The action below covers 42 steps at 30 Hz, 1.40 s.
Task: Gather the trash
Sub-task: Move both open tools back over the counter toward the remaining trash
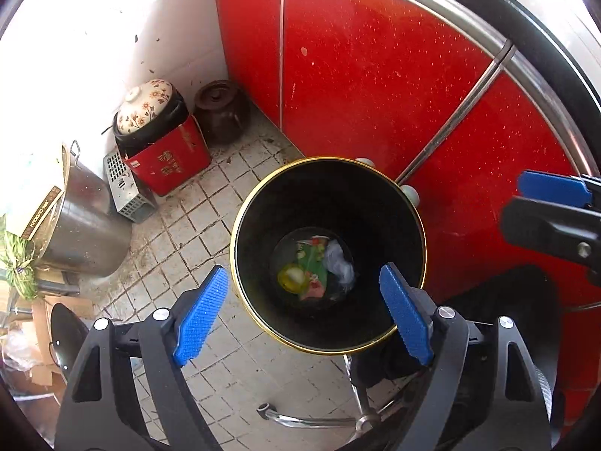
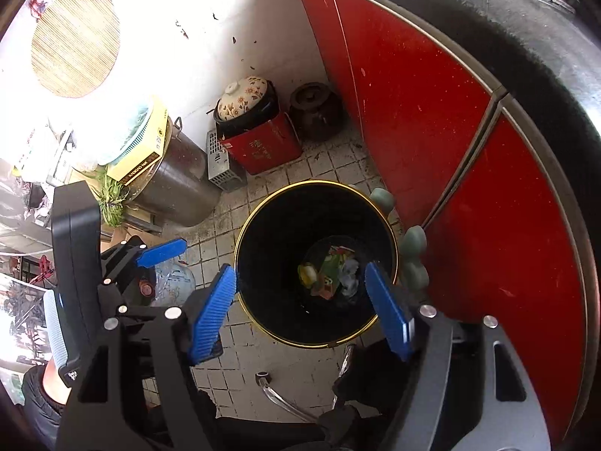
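Observation:
A black trash bin with a gold rim (image 1: 244, 203) stands on the tiled floor beside red cabinet doors. At its bottom lie a green wrapper (image 1: 313, 259), a yellow piece (image 1: 291, 278) and crumpled white plastic (image 1: 340, 263). My left gripper (image 1: 304, 315) hangs open and empty above the bin's near rim. My right gripper (image 2: 300, 312) is also open and empty above the same bin (image 2: 255, 218), with the trash (image 2: 330, 270) visible inside. The right gripper's fingers show at the right edge of the left wrist view (image 1: 552, 188); the left gripper's fingers show in the right wrist view (image 2: 161, 251).
Red cabinet doors (image 1: 375, 75) rise behind the bin. A red box holding a floral-lidded pot (image 1: 165, 150), a brown jar (image 1: 221, 109) and a steel stockpot (image 1: 82, 218) crowd the corner. A chrome stool leg (image 1: 319, 419) lies below. A water bottle (image 2: 172, 282) sits left.

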Available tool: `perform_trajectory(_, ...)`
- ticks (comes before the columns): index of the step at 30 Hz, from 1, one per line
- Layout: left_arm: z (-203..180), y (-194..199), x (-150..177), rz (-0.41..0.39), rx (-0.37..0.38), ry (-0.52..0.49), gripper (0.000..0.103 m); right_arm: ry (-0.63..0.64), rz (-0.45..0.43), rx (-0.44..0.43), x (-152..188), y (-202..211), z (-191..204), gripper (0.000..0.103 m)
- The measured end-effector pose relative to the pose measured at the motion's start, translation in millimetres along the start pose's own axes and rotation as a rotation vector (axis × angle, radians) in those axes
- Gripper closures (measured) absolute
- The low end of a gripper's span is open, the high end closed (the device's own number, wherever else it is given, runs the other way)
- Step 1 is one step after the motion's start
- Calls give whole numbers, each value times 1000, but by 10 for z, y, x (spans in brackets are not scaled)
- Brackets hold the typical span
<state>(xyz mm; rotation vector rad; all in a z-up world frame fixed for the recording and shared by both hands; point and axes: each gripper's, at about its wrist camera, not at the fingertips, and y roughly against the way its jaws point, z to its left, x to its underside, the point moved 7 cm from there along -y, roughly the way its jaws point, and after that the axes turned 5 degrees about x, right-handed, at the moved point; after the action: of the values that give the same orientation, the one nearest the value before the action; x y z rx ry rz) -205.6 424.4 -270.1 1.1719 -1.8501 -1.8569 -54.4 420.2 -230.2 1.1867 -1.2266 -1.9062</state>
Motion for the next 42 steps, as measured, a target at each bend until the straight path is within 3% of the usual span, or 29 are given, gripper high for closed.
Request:
perform_trajectory(5,-186,308,-111,-65,4,-27,22,-28,-91,10,68,454,-150,31)
perform_trajectory(9,-563,692,-253,-158,36,-93,18,-77,-211,50,221,1098,-416,31)
perform_trajectory(14,-1469,1205,-423,-277,118,-255,14,-205,-390,179,713,2085,-1062,25)
perform_trajectory(20,-2982,1551,-254,-312,322,-522,12,-459,-508,414,1806,3123,-2094,24)
perform_trajectory(26,-4464,1685,326,-285,477,-785,12,-699,-541,591,3069,3860,-2946,24)
perform_trajectory(31,-5132,1665,768,-250,529,-927,12,-805,-539,651,3797,4121,-3252,24)
perform_trajectory(37,-5415,1554,897,-220,528,-977,12,-790,-521,657,4003,4174,-3440,24)
perform_trajectory(42,-5762,1321,842,-178,546,-1023,12,-706,-432,603,3950,3978,-3937,24)
